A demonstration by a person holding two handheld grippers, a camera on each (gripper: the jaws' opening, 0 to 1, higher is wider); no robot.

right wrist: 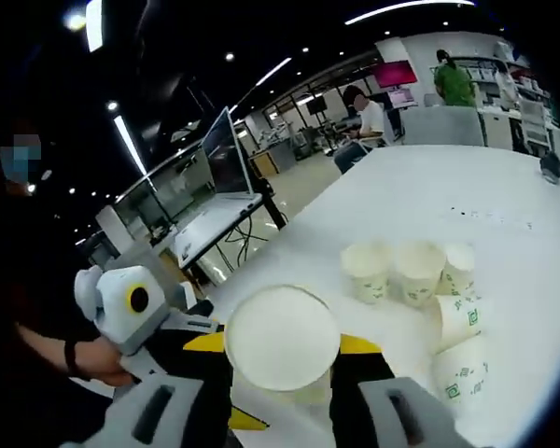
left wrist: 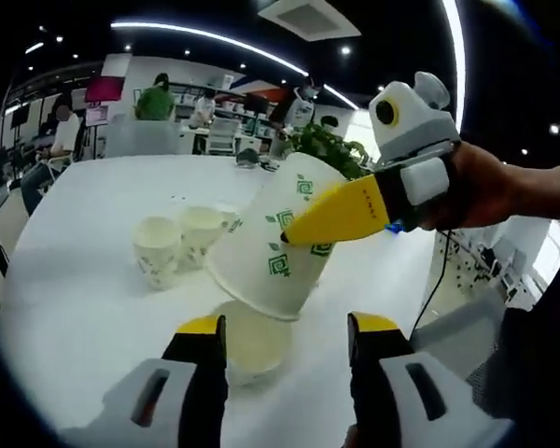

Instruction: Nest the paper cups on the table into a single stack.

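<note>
1. Two yellow-tipped jaws of the right gripper (right wrist: 282,347) are closed on a white paper cup with green printed squares (left wrist: 278,238); in the right gripper view its round white base (right wrist: 282,338) sits between the jaws and faces the camera, and in the left gripper view one yellow jaw lies across its side wall
2. Held tilted, mouth down, that cup hangs over a second paper cup (left wrist: 250,343) that stands open on the white table (left wrist: 84,280), its rim overlapping the lower cup's rim in the left gripper view; whether the two touch I cannot tell
3. Jaws of the left gripper (left wrist: 285,327) stand wide on either side of the lower cup, apart from its walls, holding nothing; in the right gripper view this gripper (right wrist: 205,342) comes in from the left with a hand (right wrist: 79,357) behind it
4. A hand (left wrist: 485,187) grips the right gripper's body at the right of the left gripper view
5. Further out on the table, three upright cups (right wrist: 413,271) stand side by side, touching or nearly so, toward the middle of the table; in the left gripper view two of them (left wrist: 179,241) are plain to see, the others partly hidden behind the held cup
6. Two more cups (right wrist: 459,343) lie on their sides just beside that row, one nearer the table's edge than the other
7. Beyond the far edge of the table are a leafy plant (left wrist: 331,147), desks with monitors and several seated or standing people (right wrist: 453,79)
</note>
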